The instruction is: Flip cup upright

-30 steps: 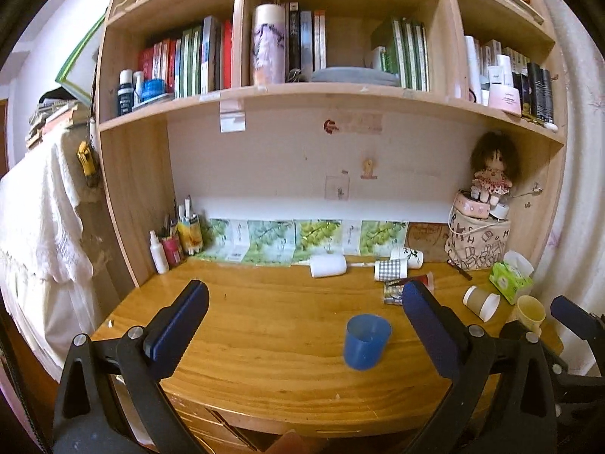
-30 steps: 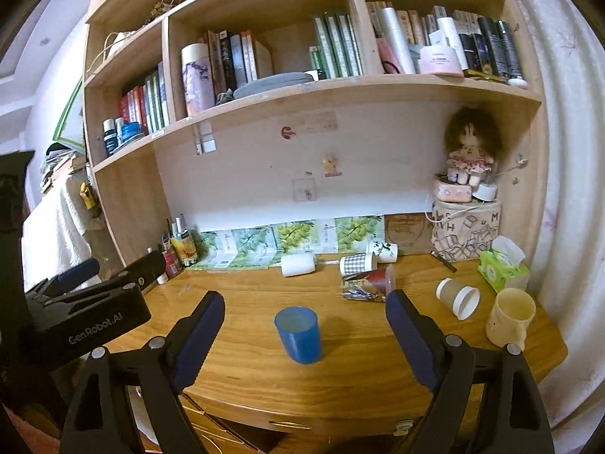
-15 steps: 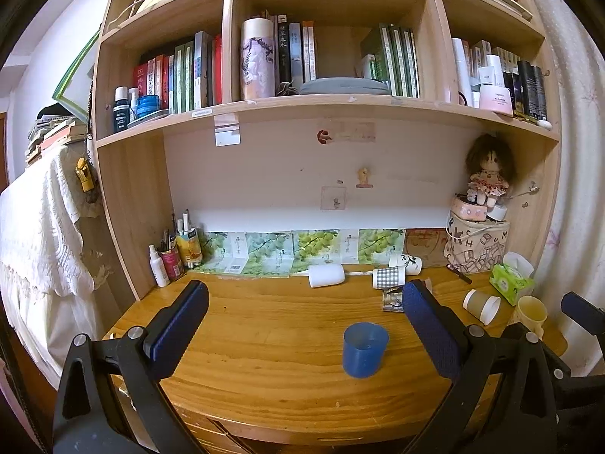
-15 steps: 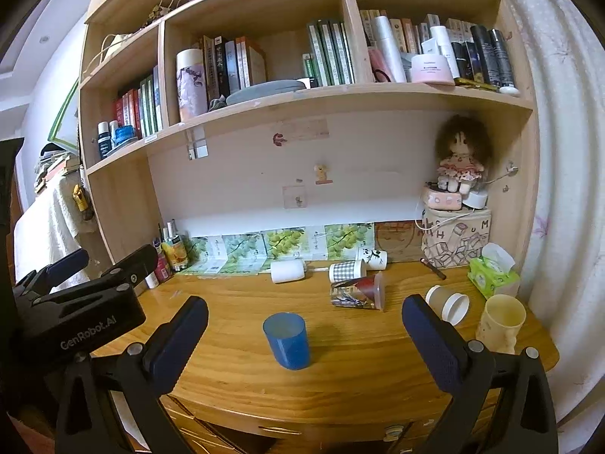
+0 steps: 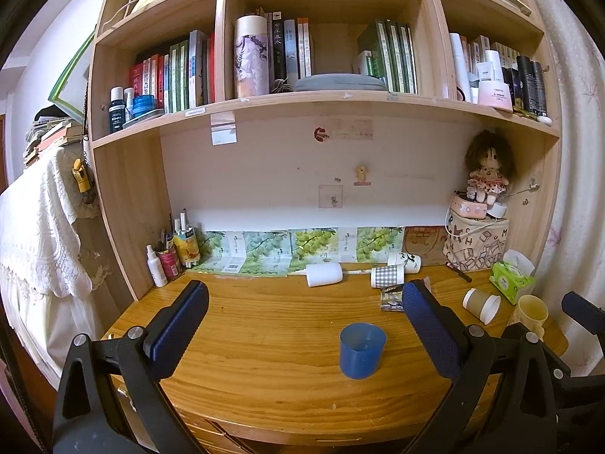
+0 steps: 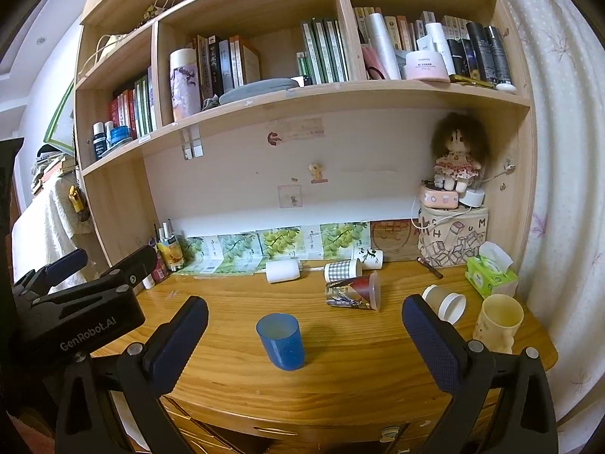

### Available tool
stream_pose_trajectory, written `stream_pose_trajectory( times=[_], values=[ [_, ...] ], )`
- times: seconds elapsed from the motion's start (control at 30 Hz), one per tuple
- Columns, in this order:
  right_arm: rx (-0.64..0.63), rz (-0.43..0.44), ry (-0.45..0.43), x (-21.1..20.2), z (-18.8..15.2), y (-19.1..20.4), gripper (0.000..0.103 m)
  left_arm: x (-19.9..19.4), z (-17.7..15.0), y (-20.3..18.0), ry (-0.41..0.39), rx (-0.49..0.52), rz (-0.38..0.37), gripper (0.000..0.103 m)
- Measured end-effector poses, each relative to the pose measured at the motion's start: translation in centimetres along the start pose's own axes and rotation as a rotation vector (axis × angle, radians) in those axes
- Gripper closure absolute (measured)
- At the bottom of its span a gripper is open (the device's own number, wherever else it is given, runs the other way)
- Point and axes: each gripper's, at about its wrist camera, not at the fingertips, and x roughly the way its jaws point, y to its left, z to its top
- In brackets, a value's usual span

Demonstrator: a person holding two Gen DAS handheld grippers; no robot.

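Note:
A blue plastic cup point(image 5: 362, 350) stands upright, mouth up, on the wooden desk point(image 5: 264, 340); it also shows in the right wrist view point(image 6: 281, 341). My left gripper point(image 5: 302, 325) is open and empty, held back from the desk's front edge, with the cup between its fingers' lines of sight but well ahead. My right gripper point(image 6: 302, 329) is open and empty, also held back in front of the cup. The left gripper's body point(image 6: 75, 314) shows at the left of the right wrist view.
Several cups lie on their sides at the back: a white one point(image 6: 283, 270), a checked one point(image 6: 342, 270), a patterned one point(image 6: 353, 290) and a beige one point(image 6: 444, 301). A yellow mug point(image 6: 499, 321) and a green tissue pack point(image 6: 489, 274) stand at the right.
Both grippers have drawn back and risen a little from the desk; the blue cup stays upright in place.

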Motion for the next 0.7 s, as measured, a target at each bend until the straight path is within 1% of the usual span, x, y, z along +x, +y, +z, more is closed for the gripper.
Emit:
stream_pose_trajectory(
  times=[0.33,0.7],
  values=[
    [0.007,0.003,0.015,0.9,0.2,-1.3,0.000,0.9,0.4,-1.0,0.002,0.016,-0.007,0.001],
    [0.017,-0.003,0.035,1.5,0.1,-2.2,0.000,1.1,0.4,-1.8,-0.002,0.020,-0.005,0.001]
  ],
)
